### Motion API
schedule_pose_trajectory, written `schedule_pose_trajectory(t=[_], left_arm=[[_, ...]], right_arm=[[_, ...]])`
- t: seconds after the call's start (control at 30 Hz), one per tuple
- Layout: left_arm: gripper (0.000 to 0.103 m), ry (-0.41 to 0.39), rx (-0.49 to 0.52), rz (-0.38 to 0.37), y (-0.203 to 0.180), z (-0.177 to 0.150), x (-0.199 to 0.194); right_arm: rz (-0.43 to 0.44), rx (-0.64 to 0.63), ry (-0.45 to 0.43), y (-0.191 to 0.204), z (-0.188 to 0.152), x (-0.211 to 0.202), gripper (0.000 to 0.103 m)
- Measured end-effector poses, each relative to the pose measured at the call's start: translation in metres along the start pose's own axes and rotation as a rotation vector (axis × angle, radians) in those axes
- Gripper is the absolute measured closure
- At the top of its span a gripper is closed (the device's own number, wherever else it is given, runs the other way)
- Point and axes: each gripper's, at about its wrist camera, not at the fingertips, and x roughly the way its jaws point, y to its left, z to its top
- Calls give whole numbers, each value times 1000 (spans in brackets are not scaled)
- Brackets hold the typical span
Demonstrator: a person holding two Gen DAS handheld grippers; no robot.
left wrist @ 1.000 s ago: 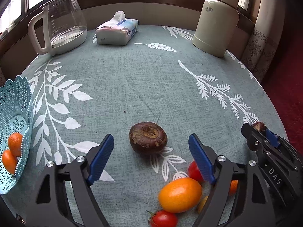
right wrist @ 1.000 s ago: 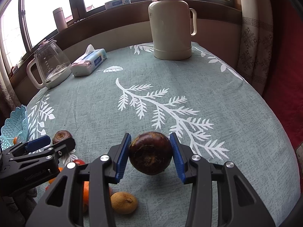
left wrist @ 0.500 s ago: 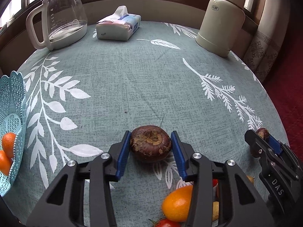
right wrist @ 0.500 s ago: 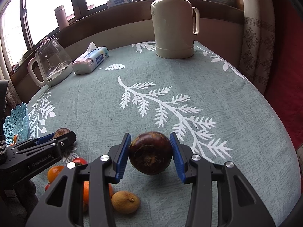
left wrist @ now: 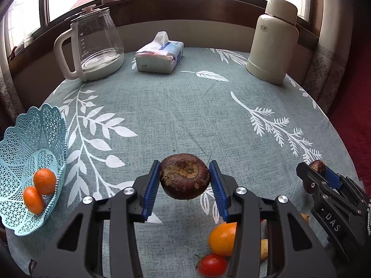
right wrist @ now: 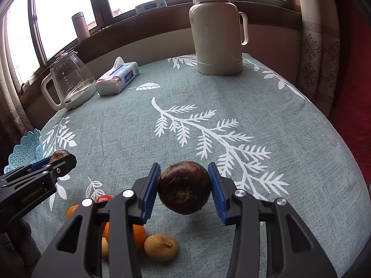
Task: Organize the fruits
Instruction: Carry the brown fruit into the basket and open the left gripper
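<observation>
Left hand-held gripper (left wrist: 184, 181): closed on a dark brown water chestnut (left wrist: 184, 179), clamped between both blue pads and lifted clear of the bench (left wrist: 176, 115).
Right hand-held gripper (right wrist: 184, 188): closed on a second water chestnut (right wrist: 184, 187), also held off the bench.
Basket (left wrist: 16, 136): far left bench edge, containing two kumquats (left wrist: 39, 188).
Loose fruit: orange fruit (left wrist: 222, 238) and cherry tomato (left wrist: 212, 264) lie near, below the left hand-held gripper.

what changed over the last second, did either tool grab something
The left tool closed on a dark brown fruit that lay on the tablecloth and lifted it. The right tool kept its own dark fruit clamped.
</observation>
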Motion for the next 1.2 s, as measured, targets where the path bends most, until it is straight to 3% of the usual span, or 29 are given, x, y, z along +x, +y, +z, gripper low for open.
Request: schedule_pose_trajectory(t=[0.6, 1.2], left_arm=[[59, -94, -46, 87, 31, -4, -43], [59, -136, -161, 141, 94, -23, -75]], right_arm=[[33, -3, -30, 2, -1, -6, 60], [14, -3, -45, 2, -1, -6, 60]])
